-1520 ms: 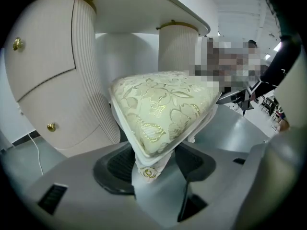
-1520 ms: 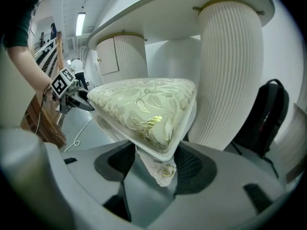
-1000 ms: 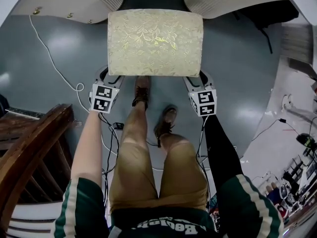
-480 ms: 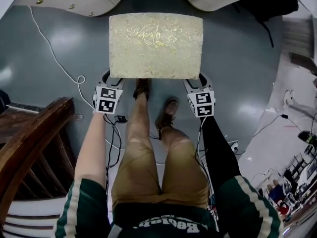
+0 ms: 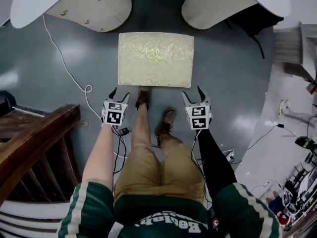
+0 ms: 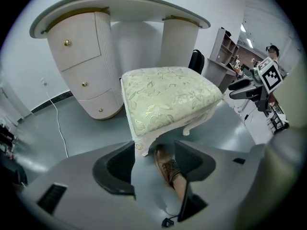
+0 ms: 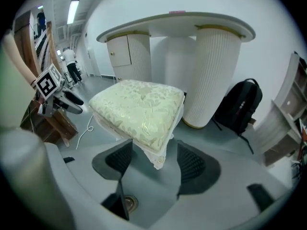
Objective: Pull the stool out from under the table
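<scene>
At 8 o'clock in the head view a wooden frame point(image 5: 34, 143) stands off to the side. A white cable point(image 5: 62, 63) trails over the grey floor point(image 5: 233, 78) from 10 o'clock towards the person's feet.

The left tongs point(image 5: 119, 94) hover at about 7 o'clock of the stool point(image 5: 155, 59), just off its near-left corner. Their arms are spread and pinch nothing. The left gripper view shows only the carved corner leg point(image 6: 140, 145) and a brown shoe point(image 6: 168, 169) beyond the gap, with neither against the pads.

The stool stands at 12 o'clock from the person, its whole cream cushion point(image 7: 139, 109) out over open floor. A strip of floor lies between it and the table point(image 5: 39, 4), whose left pedestal point(image 5: 96, 6) sits at 11 o'clock and right pedestal point(image 5: 218, 6) at 1 o'clock. From that, the pull-out looks finished, so the tongs have no reason to clamp the stool.

The right tongs point(image 5: 192, 93) mirror the left at the stool's 5 o'clock, near the corner but apart from it. Their arms have just been opening and hold nothing, and the stool's corner shows only past them. One pair of tongs at each near corner suits a straight, even pull towards the person.

A black backpack point(image 5: 252, 14) leans at 2 o'clock beside the right pedestal, well apart from the stool.
</scene>
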